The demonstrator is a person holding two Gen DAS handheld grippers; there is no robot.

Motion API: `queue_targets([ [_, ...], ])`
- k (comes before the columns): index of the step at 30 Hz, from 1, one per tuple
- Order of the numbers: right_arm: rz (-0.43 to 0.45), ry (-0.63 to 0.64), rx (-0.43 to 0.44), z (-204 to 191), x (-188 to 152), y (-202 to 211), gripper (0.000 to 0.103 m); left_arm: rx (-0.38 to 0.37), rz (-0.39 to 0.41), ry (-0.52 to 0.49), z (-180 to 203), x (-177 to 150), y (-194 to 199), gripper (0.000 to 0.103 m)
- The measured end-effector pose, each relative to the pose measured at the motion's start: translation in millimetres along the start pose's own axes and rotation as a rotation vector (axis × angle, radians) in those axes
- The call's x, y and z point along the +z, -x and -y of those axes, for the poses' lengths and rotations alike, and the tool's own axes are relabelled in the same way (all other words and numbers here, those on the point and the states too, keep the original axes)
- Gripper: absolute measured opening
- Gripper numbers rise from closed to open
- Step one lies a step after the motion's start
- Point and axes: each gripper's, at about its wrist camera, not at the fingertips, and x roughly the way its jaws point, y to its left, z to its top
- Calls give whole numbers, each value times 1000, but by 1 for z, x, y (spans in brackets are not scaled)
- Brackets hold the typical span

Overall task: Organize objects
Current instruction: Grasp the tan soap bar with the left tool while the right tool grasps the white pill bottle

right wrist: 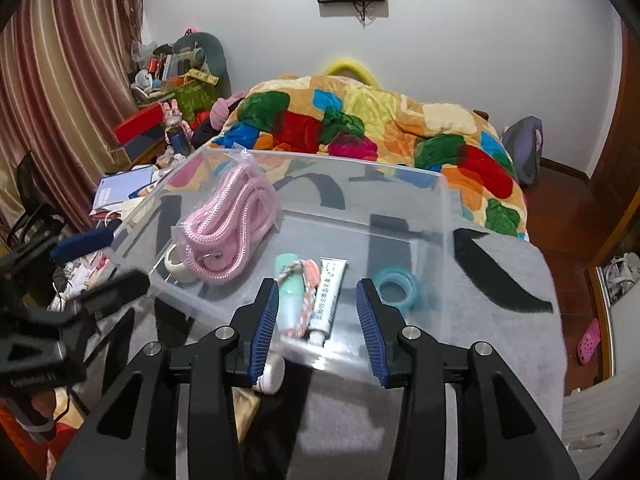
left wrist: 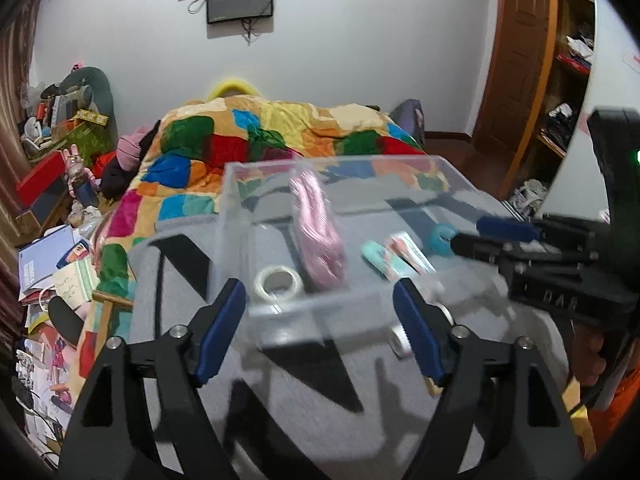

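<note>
Right wrist view: clear bin [right wrist: 448,216] on grey blanket [right wrist: 500,312], open room right; white tube [right wrist: 329,294] inside, lengthwise near-to-far. Right tongs [right wrist: 316,320], left tongs [left wrist: 320,336]: both spread, unloaded.

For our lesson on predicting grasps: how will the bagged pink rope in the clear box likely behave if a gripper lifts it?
The pink rope is loosely coiled, so it will probably sag and droop, not stay stiff. Its thin plastic bag looks slick, so the pads may slip unless they pinch rope too. Leaning on the clear box wall, it probably slumps if nudged.
</note>
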Motion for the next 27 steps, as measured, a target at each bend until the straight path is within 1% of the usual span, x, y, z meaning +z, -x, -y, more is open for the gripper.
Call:
queue_targets([
  [3,11,-2,-1,4,-8,13,44,-38,-34,-3,12,-12,-2,81],
  [8,25,0,-30,10,-23,28,48,-89,-104,-30,39,-31,-19,81],
  [10,20,-7,-28,11,-29,32,48,-110,-136,-33,49,-37,-29,81],
  [13,2,-2,-25,11,-36,34,48,-99,-159,-37,59,-44,-42,80],
  [15,-7,6,-25,9,-40,33,48,-86,-173,-34,62,-48,-49,74],
  [16,-13,7,-20,8,-42,32,48,-84,-181,-30,61,-49,-52,67],
  [18,-29,11,-3,4,-45,27,48,-87,-165,-31,59,-52,-49,59],
  [19,-36,15,4,1,-46,25,48,-97,-165,-32,57,-51,-47,45],
  [20,-43,20,10,-2,-47,22,48,-107,-167,-33,55,-51,-45,37],
  [22,-63,30,33,-11,-49,13,49,-111,-169,-28,47,-53,-41,29],
  [23,-70,33,41,-15,-49,9,49,-109,-170,-25,42,-55,-39,27],
  [27,-97,50,72,-33,-49,-8,52,-84,-162,-4,21,-63,-29,27],
])
